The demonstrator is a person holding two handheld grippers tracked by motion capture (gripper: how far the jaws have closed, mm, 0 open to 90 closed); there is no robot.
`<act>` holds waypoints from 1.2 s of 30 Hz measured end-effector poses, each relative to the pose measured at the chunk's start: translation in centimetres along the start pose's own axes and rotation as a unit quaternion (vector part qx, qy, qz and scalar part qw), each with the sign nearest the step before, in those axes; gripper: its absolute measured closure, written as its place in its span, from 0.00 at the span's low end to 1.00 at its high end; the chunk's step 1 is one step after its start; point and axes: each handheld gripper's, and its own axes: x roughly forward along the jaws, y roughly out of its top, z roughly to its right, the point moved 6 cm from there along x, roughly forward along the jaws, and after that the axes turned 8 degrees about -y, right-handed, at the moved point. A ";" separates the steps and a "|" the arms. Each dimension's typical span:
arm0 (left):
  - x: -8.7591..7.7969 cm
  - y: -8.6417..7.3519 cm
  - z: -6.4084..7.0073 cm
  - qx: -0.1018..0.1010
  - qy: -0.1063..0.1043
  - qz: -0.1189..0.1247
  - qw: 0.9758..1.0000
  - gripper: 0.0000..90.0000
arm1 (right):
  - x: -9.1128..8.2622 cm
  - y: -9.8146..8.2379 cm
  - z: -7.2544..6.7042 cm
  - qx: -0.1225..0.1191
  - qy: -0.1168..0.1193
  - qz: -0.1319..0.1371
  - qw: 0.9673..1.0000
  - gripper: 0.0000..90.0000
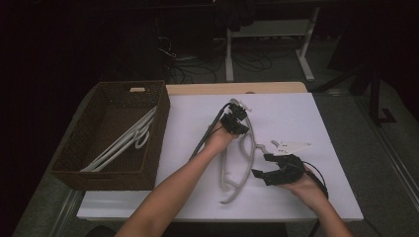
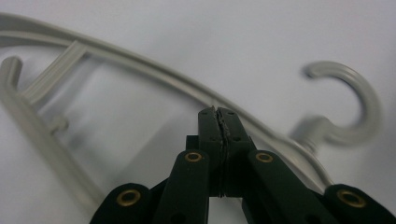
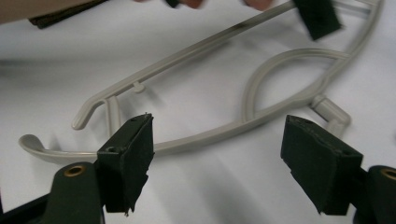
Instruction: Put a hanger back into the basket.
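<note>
Pale grey plastic clothes hanger (image 1: 242,163) lies on the white table top (image 1: 296,118), right between both hands. Left gripper (image 1: 234,123) sits over the hanger's far end, jaws pressed tight together; whether they pinch the rail I cannot tell. Right gripper (image 3: 217,158) rests near the hanger's arm, jaws wide apart, gripping nothing. More pale hangers (image 1: 123,140) sit in the brown woven basket (image 1: 74,153) at left.

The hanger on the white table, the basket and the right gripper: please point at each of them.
hanger (image 1: 248,148), high view, on its curved arm.
basket (image 1: 165,116), high view, on its right wall.
right gripper (image 3: 217,158), right gripper view, midway between its open fingers.
</note>
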 end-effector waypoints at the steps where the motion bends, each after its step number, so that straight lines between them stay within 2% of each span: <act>1: -0.5 -0.5 0.2 0.000 0.003 0.001 1.000 0.97 | -0.1 0.0 0.1 0.003 -0.002 0.000 1.000 0.27; 6: -2.9 -2.9 1.0 -0.002 0.031 0.013 0.999 0.78 | -0.3 -0.1 0.5 0.007 -0.009 0.001 1.000 0.27; 8: -3.6 -3.7 1.1 -0.011 0.036 0.019 0.999 0.72 | -0.3 -0.1 0.6 0.007 -0.011 0.000 1.000 0.27; 12: -3.7 -4.7 0.8 -0.026 0.044 0.008 0.999 0.55 | -0.2 0.0 0.8 0.010 -0.015 0.000 1.000 0.27; 14: -3.3 -5.1 0.6 -0.035 0.050 0.005 0.998 0.53 | -0.2 0.0 0.8 0.011 -0.016 0.000 1.000 0.27; 17: -2.8 -5.5 0.4 -0.042 0.052 -0.001 0.998 0.52 | -0.2 0.0 0.8 0.011 -0.016 0.000 1.000 0.27; 21: -2.5 -5.8 0.2 -0.038 0.069 -0.003 0.997 0.60 | -0.2 0.0 0.8 0.012 -0.016 -0.001 1.000 0.27; 24: -2.4 -5.9 0.0 -0.048 0.065 -0.007 0.997 0.61 | -0.2 -0.1 0.8 0.011 -0.016 -0.001 1.000 0.27; 27: -1.9 -6.1 0.2 -0.048 0.058 -0.018 0.997 0.61 | -0.2 0.0 0.8 0.012 -0.016 -0.001 1.000 0.28; 29: -1.6 -6.2 0.4 -0.044 0.066 -0.018 0.997 0.61 | -0.2 0.0 0.8 0.012 -0.017 0.001 1.000 0.28; 31: -1.7 -6.1 0.3 -0.049 0.066 -0.017 0.996 0.62 | -0.3 0.0 0.8 0.011 -0.017 0.001 1.000 0.28; 36: -2.0 -6.2 -0.4 -0.054 0.077 -0.017 0.995 0.68 | -0.3 0.0 0.8 0.011 -0.017 0.002 1.000 0.28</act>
